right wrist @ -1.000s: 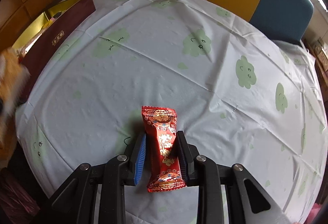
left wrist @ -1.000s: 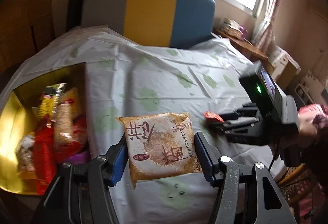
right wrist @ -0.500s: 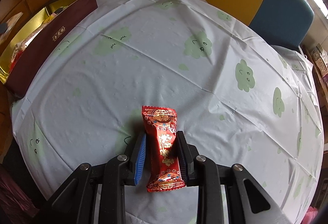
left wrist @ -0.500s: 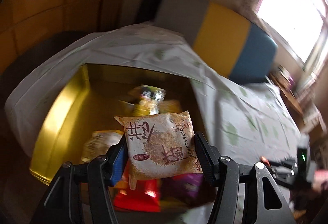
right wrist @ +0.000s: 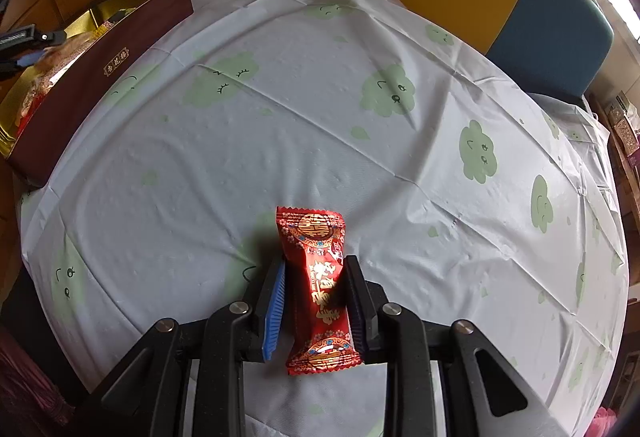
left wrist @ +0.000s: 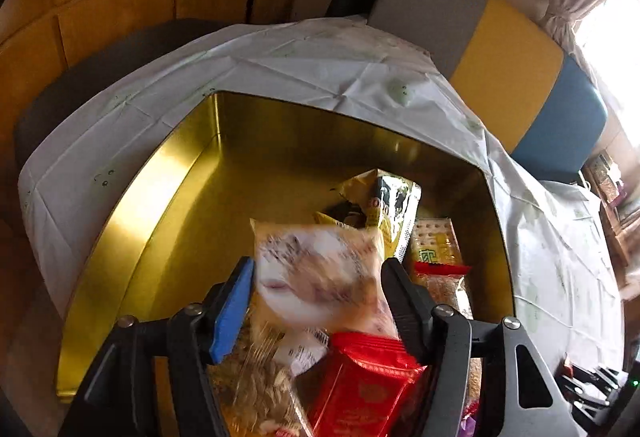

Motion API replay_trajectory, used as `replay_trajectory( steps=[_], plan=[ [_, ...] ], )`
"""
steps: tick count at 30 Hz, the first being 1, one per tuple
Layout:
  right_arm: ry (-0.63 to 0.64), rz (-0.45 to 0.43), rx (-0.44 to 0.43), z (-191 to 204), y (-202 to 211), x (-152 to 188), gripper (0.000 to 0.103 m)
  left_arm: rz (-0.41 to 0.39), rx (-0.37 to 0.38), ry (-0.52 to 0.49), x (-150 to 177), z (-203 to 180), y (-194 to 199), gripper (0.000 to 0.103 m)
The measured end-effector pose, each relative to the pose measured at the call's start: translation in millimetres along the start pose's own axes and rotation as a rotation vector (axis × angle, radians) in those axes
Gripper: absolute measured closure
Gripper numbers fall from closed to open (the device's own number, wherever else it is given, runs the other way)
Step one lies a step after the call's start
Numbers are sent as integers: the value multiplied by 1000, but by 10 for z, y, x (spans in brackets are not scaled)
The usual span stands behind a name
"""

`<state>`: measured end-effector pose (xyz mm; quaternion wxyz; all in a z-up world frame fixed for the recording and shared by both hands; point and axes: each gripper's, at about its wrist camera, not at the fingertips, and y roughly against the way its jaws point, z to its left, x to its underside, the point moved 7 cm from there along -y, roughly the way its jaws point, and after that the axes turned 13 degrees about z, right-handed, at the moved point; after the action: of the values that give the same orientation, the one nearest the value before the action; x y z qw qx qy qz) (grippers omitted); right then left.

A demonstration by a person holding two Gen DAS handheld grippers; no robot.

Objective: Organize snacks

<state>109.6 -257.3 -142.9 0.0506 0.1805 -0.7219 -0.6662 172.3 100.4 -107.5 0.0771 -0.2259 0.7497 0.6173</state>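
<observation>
The left gripper point(left wrist: 318, 297) hangs over the gold-lined box point(left wrist: 168, 205), its jaws opening; the blurred tan snack packet point(left wrist: 320, 277) sits between them, seemingly slipping free above the red point(left wrist: 360, 389) and yellow point(left wrist: 394, 205) packets inside. Farther along the cloud-print tablecloth point(right wrist: 320, 117), the right gripper point(right wrist: 314, 301) pinches a red candy packet point(right wrist: 320, 285) narrowly.

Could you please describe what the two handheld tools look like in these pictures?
Both look alike. The left tool and right tool each have a black plastic linkage frame with round silver pivot screws. On each, one finger carries a blue ribbed pad and the other a black ribbed pad. No cables, sleeves or hands show.
</observation>
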Motion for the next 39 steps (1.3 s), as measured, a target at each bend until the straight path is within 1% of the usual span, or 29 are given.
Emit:
replay_trajectory(
  steps=[6,9,15,25,32,39],
  plan=[
    [4,1,-1,-3,0,-1,75,-78,-95,-58,116,-78,172,37],
    [7,0,4,-2,-3,-1,75,-107,-121,-67,190,-105,267,33],
    [16,-4,16,10,-4,3,75,-154,-123,-118,381,-272,497,33],
    [13,-8,18,22,4,11,76,-190,-102,-182,636,-458,768,33],
    [5,-11,9,5,2,8,76,-198,-93,-192,730,-469,868,32],
    [-4,-15,3,2,-4,14,76,-193,-85,-188,789,-436,887,32]
  ],
)
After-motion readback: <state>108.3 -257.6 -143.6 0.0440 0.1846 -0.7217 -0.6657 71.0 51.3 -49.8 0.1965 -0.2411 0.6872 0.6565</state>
